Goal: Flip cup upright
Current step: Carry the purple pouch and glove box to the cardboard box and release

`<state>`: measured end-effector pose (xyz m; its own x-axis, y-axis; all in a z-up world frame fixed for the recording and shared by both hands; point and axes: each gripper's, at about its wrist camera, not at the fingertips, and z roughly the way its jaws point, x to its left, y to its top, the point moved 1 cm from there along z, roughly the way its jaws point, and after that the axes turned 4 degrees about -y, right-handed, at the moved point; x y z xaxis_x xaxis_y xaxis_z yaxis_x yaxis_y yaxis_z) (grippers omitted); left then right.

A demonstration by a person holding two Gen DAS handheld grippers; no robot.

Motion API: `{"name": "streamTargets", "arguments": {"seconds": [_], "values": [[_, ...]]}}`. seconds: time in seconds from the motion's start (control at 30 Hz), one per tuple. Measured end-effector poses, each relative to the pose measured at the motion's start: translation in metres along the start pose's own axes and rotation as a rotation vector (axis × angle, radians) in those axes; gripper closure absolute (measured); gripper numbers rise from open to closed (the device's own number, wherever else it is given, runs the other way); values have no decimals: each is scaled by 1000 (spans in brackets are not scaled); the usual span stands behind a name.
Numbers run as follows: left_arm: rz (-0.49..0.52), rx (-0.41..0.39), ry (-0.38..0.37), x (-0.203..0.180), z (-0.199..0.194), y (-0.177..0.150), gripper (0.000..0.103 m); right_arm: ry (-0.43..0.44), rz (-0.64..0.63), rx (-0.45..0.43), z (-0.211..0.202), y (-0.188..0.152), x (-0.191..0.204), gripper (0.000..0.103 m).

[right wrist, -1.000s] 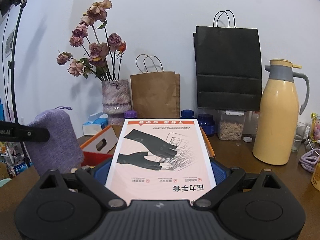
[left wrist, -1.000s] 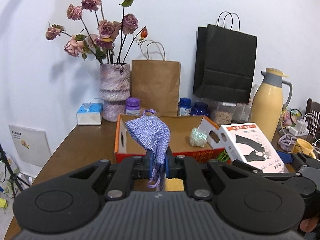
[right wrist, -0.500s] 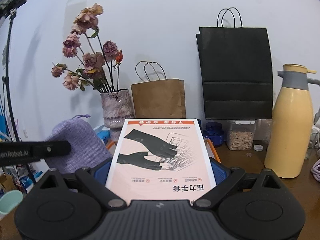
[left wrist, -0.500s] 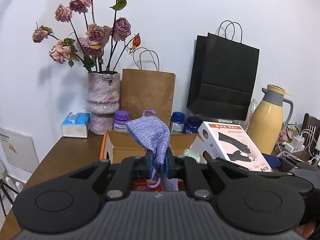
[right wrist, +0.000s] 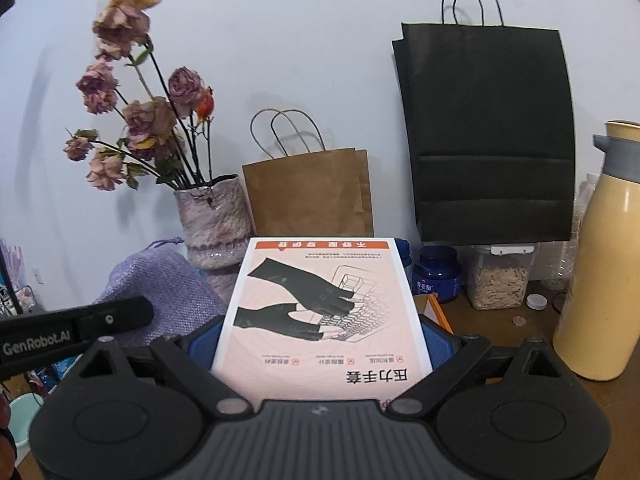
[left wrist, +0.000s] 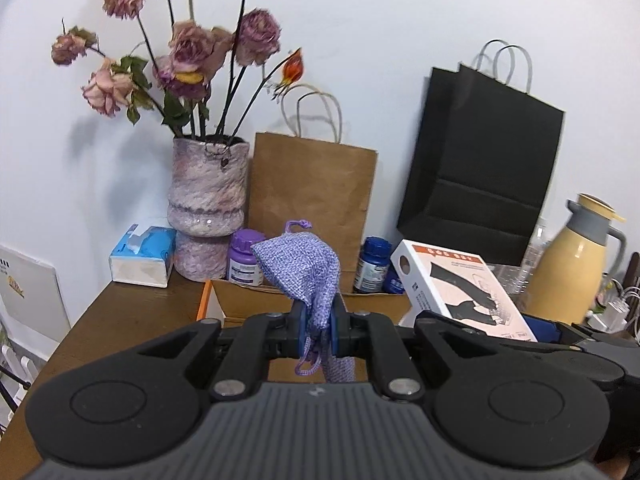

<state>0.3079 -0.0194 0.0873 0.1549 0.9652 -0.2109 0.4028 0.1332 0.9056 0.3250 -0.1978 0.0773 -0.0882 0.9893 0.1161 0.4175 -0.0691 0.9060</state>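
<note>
My left gripper [left wrist: 319,330] is shut on a purple woven drawstring pouch [left wrist: 304,268], held above the orange-edged cardboard box [left wrist: 224,300]. A white glove box [right wrist: 324,300] printed with black gloves sits between the blue pads [right wrist: 438,344] of my right gripper [right wrist: 322,344], which grip its sides. The same glove box [left wrist: 460,288] shows at the right of the left wrist view. The pouch [right wrist: 160,280] and a left finger [right wrist: 80,328] show at the left of the right wrist view. A pale teal cup [right wrist: 20,420] peeks in at the lower left edge; I cannot tell how it stands.
Along the wall stand a mottled vase [left wrist: 208,208] of dried roses, a brown paper bag [left wrist: 312,192], a black paper bag [left wrist: 480,160] and a yellow thermos [right wrist: 604,264]. A tissue box [left wrist: 142,256], pill bottles [left wrist: 244,260] and a seed jar [right wrist: 500,276] stand on the brown table [left wrist: 120,320].
Both grippers have travelled toward the wall and to the left, each keeping its load. The vase and bags look larger, and the cardboard box has sunk low in the left view.
</note>
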Motion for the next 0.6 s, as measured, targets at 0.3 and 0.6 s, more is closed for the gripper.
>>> {"name": "streamTargets", "arguments": {"seconds": [0.3,0.6], "values": [[-66,58,38,30,56,-3,92,-13,-13,40,54,-3,6,7],[-82,95,41,44,90,-18,92,-27,-9,-2,84,-20,0,7]]}}
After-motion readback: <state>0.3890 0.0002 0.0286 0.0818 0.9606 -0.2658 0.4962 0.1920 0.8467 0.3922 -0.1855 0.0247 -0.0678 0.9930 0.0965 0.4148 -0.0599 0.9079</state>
